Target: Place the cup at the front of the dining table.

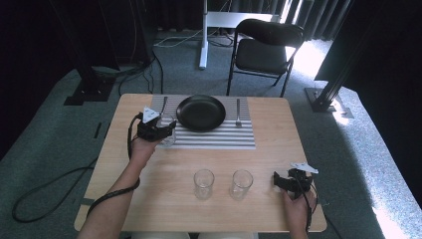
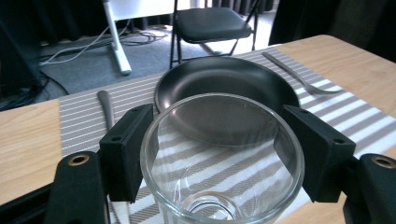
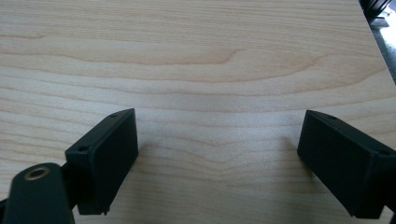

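Pale wood grain covers the square bench (image 1: 164, 199), which carries a grey-and-white striped placemat (image 1: 219, 137) at its far middle. On the mat sits a round black plate (image 1: 201, 112), with a metal knife (image 1: 164, 103) lying on the stripes to its left and a metal fork (image 1: 238, 112) to its right.

At the mat's left edge the left gripper (image 1: 166, 132) has its fingers (image 2: 126, 151) set on either side of a clear drinking glass (image 2: 222, 158); in the left gripper view both black pads lie against the glass wall, so they look clenched on it, and the glass stands upright just in front of the black plate. Whether its base rests on the mat cannot be told. The person's left hand (image 1: 142, 148) holds this gripper from behind.

Two more clear glass tumblers stand upright on bare wood near the front of the bench, apart from each other: one (image 1: 203, 183) left of centre, the other (image 1: 241, 184) just right of it.

The right gripper (image 1: 277, 181) sits low over the bench near its front right corner, beside the second tumbler but not touching it. In the right gripper view its fingers (image 3: 105, 158) are spread wide, released, with bare wood between them.

Beyond the bench a black folding chair (image 1: 266, 47) stands on grey carpet.
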### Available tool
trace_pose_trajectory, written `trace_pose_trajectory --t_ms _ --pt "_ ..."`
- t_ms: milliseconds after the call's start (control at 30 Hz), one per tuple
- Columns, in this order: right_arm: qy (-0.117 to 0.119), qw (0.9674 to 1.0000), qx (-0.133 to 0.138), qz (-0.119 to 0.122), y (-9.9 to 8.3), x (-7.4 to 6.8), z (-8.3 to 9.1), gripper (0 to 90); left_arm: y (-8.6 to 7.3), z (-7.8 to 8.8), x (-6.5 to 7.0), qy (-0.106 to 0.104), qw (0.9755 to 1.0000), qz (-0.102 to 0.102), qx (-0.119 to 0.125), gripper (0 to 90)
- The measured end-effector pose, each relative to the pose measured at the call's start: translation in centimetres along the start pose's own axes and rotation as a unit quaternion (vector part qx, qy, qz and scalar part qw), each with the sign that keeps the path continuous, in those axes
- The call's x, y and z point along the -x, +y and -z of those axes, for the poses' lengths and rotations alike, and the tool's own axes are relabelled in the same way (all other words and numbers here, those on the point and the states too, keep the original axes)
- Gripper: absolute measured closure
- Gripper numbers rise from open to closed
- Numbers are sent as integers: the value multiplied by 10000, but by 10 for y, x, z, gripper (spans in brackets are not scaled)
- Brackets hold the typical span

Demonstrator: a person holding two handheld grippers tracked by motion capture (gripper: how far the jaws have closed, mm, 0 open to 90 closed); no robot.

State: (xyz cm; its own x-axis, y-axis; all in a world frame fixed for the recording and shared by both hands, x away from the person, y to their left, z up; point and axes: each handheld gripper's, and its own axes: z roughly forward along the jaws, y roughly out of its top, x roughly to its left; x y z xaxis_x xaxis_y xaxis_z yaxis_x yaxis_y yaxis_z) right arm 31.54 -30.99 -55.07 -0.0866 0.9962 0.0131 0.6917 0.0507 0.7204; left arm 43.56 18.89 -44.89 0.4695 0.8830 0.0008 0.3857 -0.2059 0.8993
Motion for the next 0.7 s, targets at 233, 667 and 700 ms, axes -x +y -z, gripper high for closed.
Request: trace_pose_trajectory --t_ms 233,667,700 --pt "-1 10000 1 -2 0 0 0 117 5 -13 -7 45 9999 -34 -146 292" --pt "-1 10000 3 -2 0 0 0 117 12 -40 -13 -1 9998 -77 -176 292" --pt "-1 10000 2 -3 0 0 0 117 11 -41 -14 -43 9998 -88 -184 292"
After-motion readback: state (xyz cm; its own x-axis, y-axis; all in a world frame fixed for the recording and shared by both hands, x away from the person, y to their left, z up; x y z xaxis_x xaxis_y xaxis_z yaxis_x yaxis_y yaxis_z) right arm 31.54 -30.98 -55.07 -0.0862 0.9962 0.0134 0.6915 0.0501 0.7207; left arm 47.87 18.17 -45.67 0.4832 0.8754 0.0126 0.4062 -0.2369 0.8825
